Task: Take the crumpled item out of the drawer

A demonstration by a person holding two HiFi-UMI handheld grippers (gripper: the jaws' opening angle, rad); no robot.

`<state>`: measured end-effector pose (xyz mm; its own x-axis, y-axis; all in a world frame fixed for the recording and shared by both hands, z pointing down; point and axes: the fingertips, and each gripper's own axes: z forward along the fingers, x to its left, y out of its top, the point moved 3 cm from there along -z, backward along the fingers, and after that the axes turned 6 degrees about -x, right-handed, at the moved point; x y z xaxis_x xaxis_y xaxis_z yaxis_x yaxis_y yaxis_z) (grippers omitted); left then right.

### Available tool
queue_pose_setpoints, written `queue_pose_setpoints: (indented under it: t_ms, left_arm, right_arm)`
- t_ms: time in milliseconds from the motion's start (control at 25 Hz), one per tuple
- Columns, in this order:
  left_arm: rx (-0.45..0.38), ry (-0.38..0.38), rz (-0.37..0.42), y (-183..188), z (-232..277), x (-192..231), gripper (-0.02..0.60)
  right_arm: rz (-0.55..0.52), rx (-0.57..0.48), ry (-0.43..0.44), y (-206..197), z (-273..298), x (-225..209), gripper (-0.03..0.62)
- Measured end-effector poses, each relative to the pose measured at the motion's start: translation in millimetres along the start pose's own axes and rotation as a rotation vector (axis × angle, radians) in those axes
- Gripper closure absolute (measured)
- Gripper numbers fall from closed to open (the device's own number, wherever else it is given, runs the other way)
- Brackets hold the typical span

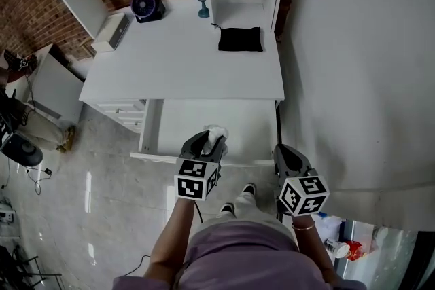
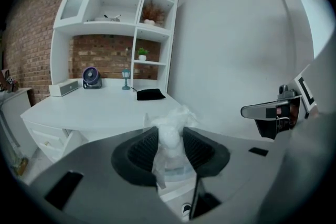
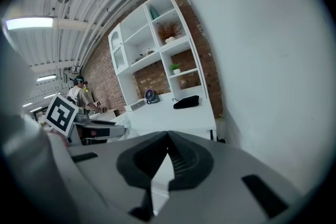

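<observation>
Left claw is pinching the crumpled item, a wad of white, filmy material. Its two ribbed pads press on the wad from either side, and loose folds stick out above and below them. In the head view this claw hangs over the front part of the open drawer. Its own view looks across the top of the white counter ahead of it, so I judge that the wad is already off the drawer floor and about level with the counter edge. The rest of the drawer beneath the claw looks bare.

Right claw sits to the right of the left one, near the drawer's right corner. Its jaws are pressed together at the tips with nothing between them, and it plays no part in the grasp.

The pick-up looks done, and the step in hand is the lift-out. Next, the left claw should keep its squeeze steady, since the light wad could slip if the pads relax. It then needs to carry the item away from the drawer opening, either back toward the person or forward onto the counter ahead. On the counter, a black cloth lies far ahead and slightly to the right, and a small fan stands far ahead to the left. The counter between them and the claw is open for setting the item down.
</observation>
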<state>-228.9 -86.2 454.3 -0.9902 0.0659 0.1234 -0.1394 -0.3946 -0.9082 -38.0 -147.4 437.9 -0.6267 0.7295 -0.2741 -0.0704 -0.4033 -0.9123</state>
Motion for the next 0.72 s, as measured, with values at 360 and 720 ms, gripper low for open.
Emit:
queue_pose_setpoints:
  t_ms: [360, 720]
  left_arm:
    - [-0.036, 0.051, -0.038, -0.3, -26.6, 17.4, 0.431]
    - [-0.059, 0.086, -0.074, -3.9, -44.5, 30.4, 0.431]
  right_arm:
    - [-0.037, -0.019, 0.023, 4.7, 0.0, 13.2, 0.591]
    - [-0.097, -0.017, 0.077, 6.6, 5.1, 31.0, 0.591]
